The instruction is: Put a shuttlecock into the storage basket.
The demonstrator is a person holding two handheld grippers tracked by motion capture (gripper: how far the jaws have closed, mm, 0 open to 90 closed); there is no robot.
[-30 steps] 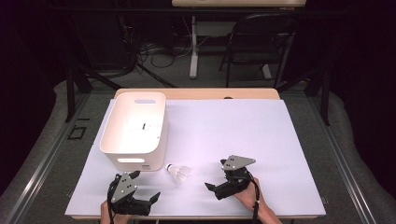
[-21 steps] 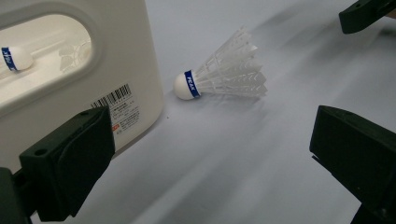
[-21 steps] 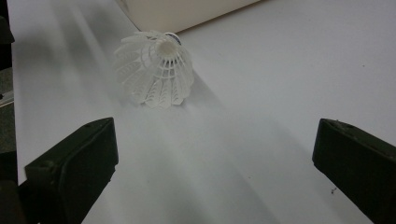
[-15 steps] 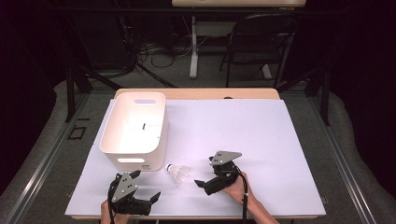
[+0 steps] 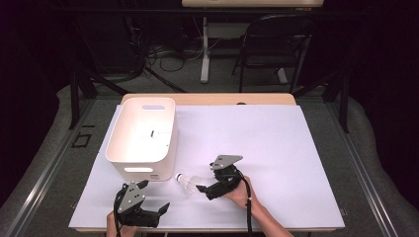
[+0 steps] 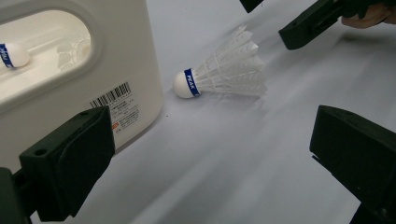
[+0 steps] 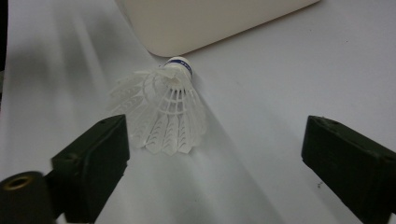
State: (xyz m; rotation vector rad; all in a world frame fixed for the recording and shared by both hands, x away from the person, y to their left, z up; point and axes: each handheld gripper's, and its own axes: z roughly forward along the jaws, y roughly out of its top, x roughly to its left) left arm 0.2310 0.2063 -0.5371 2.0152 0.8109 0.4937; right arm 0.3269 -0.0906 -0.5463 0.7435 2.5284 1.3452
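A white feather shuttlecock (image 5: 187, 181) (image 6: 219, 74) (image 7: 163, 109) with a blue-banded cork lies on its side on the white table sheet, cork toward the near corner of a white bin (image 5: 141, 136) (image 6: 116, 70) (image 7: 210, 23). My right gripper (image 5: 203, 185) (image 7: 215, 158) is open just right of the feathers, jaws pointing at them without touching. Near the table's front edge my left gripper (image 5: 154, 196) (image 6: 210, 158) is open and holds nothing. Through the bin's handle slot a second shuttlecock (image 6: 14, 55) lies inside.
The white sheet (image 5: 276, 143) covers the table; its right half is bare. The bin stands at the left, close to the shuttlecock's cork. A black chair (image 5: 276, 44) and cables sit on the floor beyond the far edge.
My right gripper has moved left, up to the shuttlecock's feathers. The shuttlecock and my left gripper have stayed where they were.
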